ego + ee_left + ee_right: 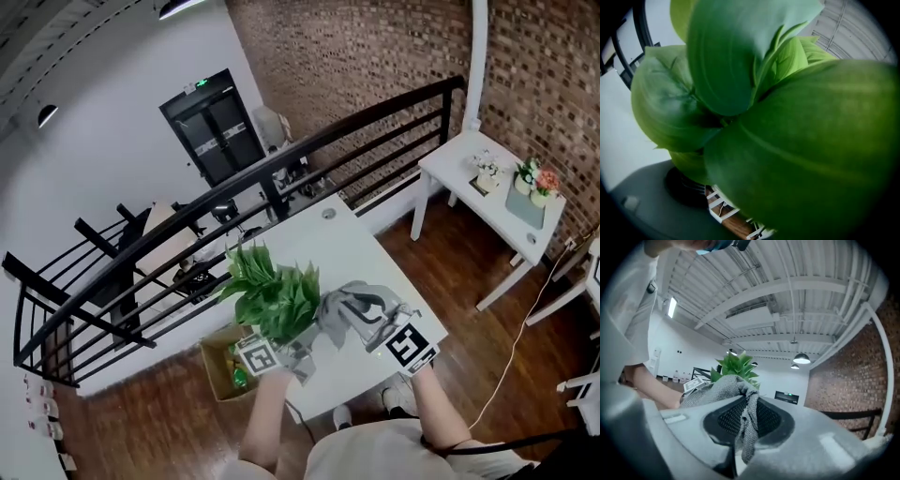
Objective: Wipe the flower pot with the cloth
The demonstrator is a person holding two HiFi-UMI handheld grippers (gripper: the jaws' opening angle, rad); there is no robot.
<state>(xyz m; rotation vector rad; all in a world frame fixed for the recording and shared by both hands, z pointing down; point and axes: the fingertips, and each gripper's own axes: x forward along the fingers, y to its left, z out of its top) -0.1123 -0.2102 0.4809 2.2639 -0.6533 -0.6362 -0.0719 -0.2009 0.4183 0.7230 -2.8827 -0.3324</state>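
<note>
left gripper [279, 347] holds the plant [274, 292] above the table's [375, 253] near left edge; leaves cover its jaws, likely clamped on the hidden flower pot. right gripper [370, 323] jaws pinch the cloth [349, 305], just right of the plant. wiping looks about to start: next press cloth to the pot wall; long axis leans, leaves pointing far left.

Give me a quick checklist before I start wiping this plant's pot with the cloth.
1. Cloth grip: ok, the cloth is pinched in the right gripper.
2. Plant hold: ok, the potted plant is held up above the white table by the left gripper.
3. Pot surface in sight: not ok, the leaves hide it in every view.
4. Cloth against the pot: cannot tell.
</note>
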